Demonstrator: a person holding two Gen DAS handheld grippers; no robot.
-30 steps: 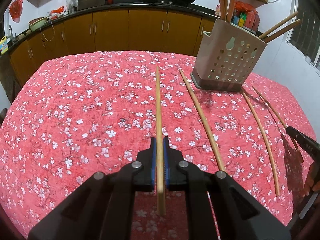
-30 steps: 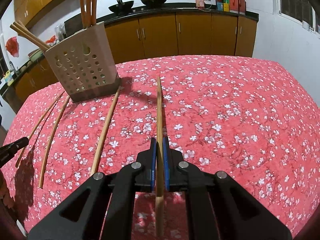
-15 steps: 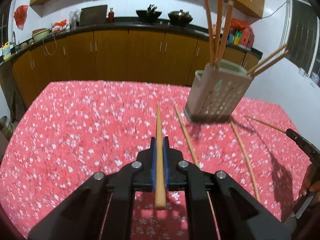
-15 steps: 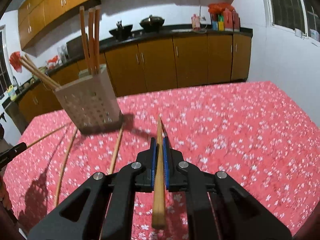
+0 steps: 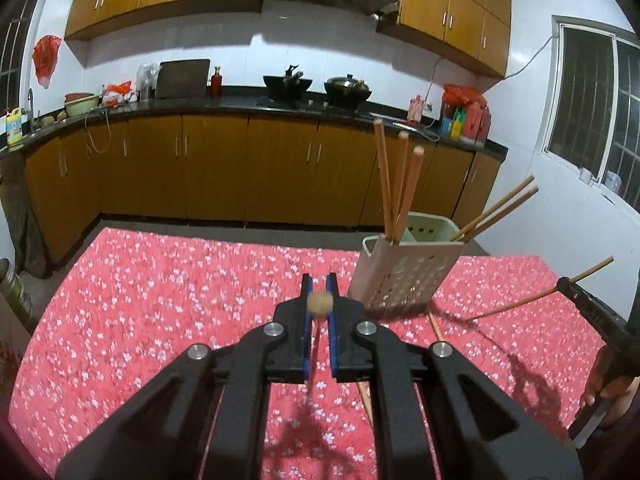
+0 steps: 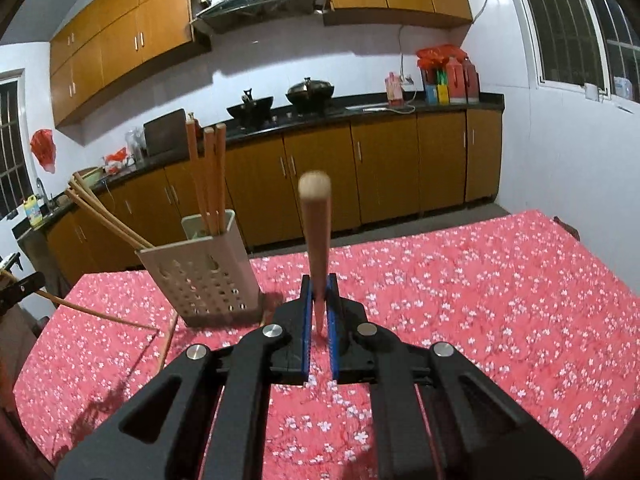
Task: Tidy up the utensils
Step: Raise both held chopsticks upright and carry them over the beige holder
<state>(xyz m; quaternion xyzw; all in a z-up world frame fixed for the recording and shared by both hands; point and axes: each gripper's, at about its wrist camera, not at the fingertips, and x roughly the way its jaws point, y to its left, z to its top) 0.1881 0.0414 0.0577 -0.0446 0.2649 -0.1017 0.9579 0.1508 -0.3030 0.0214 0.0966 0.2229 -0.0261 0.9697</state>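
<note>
Left gripper and right gripper each clamped on chopstick, near holder; light, stiff, slippery wood, pivots unless pinched mid-length

Chopstick holder on table, loose chopstick before it.

Each camera sits on its hand-held gripper, looking forward and a bit down over the red surface, and both see the holder and the cupboards.
</note>
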